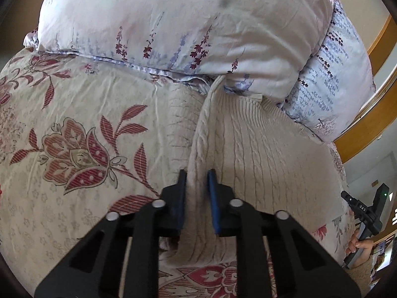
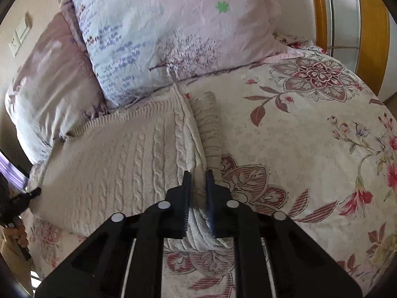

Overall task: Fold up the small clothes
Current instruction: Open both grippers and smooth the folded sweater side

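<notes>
Sweater (image 1: 260,154) beside wall socket (image 2: 21,34)

Home bedroom, floral bedspread (image 2: 310,134), pillows (image 2: 173,37), wooden headboard (image 2: 372,32)

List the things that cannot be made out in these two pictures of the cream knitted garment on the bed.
- Near edge of the cream cable-knit garment: left wrist view, hidden behind the left hand-held gripper.
- Same edge on the other side: right wrist view, covered by the right hand-held gripper.
- Garment's top edge: both views, tucked under the pale floral pillow.
- Garment type, sleeves: not visible, folded under.
</notes>
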`<state>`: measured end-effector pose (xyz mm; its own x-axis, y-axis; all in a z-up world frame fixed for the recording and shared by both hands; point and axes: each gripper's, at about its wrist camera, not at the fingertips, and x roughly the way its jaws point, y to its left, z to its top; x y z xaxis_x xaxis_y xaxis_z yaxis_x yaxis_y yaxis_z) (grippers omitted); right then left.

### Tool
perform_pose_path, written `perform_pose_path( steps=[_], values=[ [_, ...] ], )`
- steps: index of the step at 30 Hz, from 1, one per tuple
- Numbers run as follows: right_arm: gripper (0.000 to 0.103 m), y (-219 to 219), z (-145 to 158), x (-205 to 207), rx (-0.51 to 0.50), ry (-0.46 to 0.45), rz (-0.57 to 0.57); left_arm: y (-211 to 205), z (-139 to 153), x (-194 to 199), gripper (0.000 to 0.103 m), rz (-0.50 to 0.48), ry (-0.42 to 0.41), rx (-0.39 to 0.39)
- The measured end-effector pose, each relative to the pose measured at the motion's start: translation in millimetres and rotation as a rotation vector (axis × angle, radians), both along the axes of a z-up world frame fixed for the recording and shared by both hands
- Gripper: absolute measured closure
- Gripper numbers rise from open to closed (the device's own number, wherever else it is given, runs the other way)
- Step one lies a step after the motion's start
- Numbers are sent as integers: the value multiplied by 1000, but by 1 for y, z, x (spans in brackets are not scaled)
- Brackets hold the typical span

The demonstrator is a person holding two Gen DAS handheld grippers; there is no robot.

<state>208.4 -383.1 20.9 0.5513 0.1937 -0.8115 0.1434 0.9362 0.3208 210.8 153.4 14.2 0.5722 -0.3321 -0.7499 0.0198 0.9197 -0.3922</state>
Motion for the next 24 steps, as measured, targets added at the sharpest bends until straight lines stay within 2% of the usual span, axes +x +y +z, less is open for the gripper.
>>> perform_pose_path(
  steps=[2,8,12,16,21,24],
  values=[
    [93,-1,6,-4,17,-21,-5,2,2,-1,94,-1,-5,-14],
    [93,1,21,-18,18,-44,-23,9,7,-11,96,-25,-11,-50],
    [93,1,17,-28,-11,-6,-48,10,7,-14,96,-43,-13,-37],
    [93,0,-2,-30,-46,69,-88,11,0,-7,96,-41,7,-36],
    [93,8,-3,-18,-110,87,-81,10,-2,-7,94,-42,6,-31],
    [84,15,11,-16,-145,59,-81,10,5,-13,92,-44,-19,-31]
  ],
)
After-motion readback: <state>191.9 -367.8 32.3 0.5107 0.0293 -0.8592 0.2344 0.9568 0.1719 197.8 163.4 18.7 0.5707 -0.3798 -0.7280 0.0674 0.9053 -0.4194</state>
